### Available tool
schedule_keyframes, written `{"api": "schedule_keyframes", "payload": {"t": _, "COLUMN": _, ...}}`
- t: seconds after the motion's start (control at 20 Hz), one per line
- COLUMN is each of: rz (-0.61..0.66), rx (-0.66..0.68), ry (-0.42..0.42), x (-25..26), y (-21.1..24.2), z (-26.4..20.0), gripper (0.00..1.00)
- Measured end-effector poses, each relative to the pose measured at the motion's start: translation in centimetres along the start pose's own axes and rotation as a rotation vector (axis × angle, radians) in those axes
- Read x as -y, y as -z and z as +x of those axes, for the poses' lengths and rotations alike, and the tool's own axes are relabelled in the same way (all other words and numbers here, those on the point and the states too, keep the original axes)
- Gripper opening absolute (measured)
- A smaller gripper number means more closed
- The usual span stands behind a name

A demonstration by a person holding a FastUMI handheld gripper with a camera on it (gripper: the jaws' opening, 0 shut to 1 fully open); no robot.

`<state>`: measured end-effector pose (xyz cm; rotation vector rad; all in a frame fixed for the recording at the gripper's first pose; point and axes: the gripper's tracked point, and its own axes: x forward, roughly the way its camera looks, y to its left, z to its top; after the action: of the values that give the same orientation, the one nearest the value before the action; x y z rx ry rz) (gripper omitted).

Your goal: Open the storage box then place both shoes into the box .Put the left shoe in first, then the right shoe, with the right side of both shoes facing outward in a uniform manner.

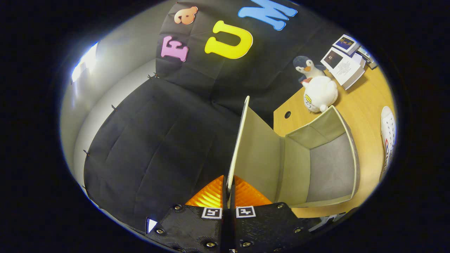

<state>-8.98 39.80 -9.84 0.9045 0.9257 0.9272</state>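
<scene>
My gripper (229,191) is shut on the edge of the storage box's lid (258,154), both fingers pressing on the thin panel. The lid stands lifted, swung up away from the box's mouth. The box (330,168) is pale olive fabric with a grey floor, and its open inside holds nothing. It rests on the wooden table (365,102), tilted in my view. A white shoe (388,135) with red and blue trim lies on the table beyond the box's far side, partly cut off.
A plush penguin (306,67) and a white plush toy (321,94) sit on the table behind the box. Books (346,63) lie stacked near the table's back corner. A cable hole (287,114) marks the tabletop near the black cloth wall.
</scene>
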Motion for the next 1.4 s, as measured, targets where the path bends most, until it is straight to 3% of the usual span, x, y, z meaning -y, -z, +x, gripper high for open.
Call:
{"api": "schedule_keyframes", "payload": {"t": 0.4, "rz": -0.058, "rx": -0.044, "ry": 0.008, "x": -1.5, "y": 2.5, "z": 3.8, "gripper": 0.00}}
{"api": "schedule_keyframes", "payload": {"t": 0.55, "rz": -0.135, "rx": -0.058, "ry": 0.007, "x": -2.5, "y": 2.9, "z": 4.6, "gripper": 0.14}}
{"api": "schedule_keyframes", "payload": {"t": 0.6, "rz": -0.165, "rx": -0.061, "ry": 0.002, "x": -2.9, "y": 3.1, "z": 4.8, "gripper": 0.14}}
{"api": "schedule_keyframes", "payload": {"t": 0.8, "rz": -0.276, "rx": -0.059, "ry": 0.020, "x": -3.4, "y": 2.9, "z": 4.6, "gripper": 0.98}}
{"api": "schedule_keyframes", "payload": {"t": 1.4, "rz": -0.443, "rx": 0.059, "ry": 0.201, "x": 0.9, "y": -3.1, "z": -0.8, "gripper": 0.97}}
